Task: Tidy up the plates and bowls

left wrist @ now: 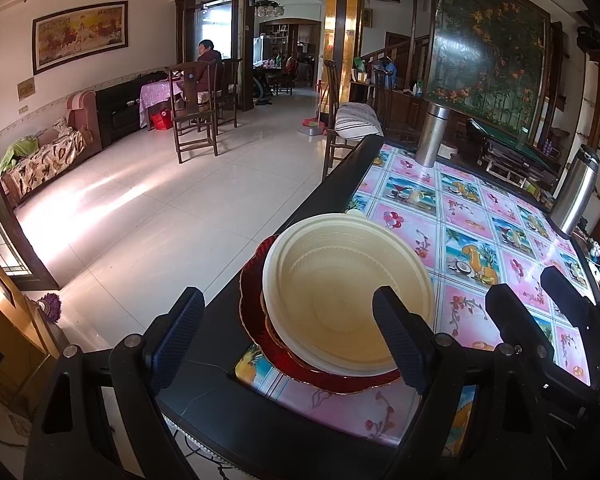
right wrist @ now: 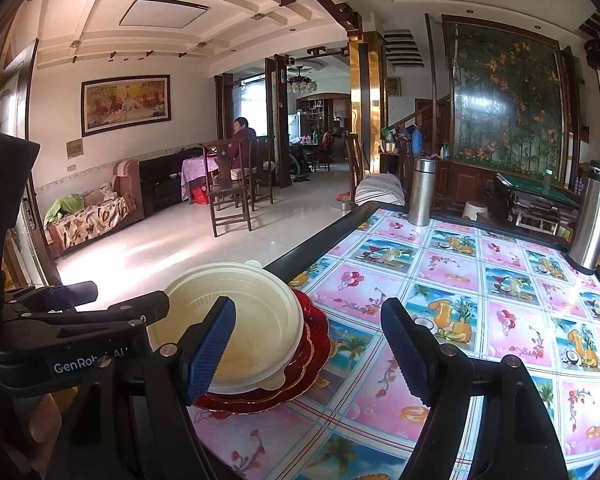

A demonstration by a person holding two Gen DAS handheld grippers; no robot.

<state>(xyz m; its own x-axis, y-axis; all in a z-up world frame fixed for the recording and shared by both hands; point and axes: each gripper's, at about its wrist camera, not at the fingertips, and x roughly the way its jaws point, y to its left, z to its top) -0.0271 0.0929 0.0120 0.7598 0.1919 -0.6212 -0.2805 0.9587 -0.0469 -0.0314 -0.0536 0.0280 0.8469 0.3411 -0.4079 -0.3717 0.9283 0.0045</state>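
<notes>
My left gripper (left wrist: 288, 344) has its jaws wide apart and holds nothing; in its view the cream bowl (left wrist: 346, 296) sits in the lower centre of the frame, between the two fingers and a little toward the right one. My right gripper (right wrist: 308, 348) is also open and empty, and in its view the same bowl (right wrist: 236, 320) lies at the lower left, behind its left finger, so it is off to the side. The bowl stands upright on red plates (right wrist: 312, 344), near the dark edge of the table (left wrist: 500, 240). The bowl is round, so no axis matters. I judge the left hand is better lined up for the next grasp.
</notes>
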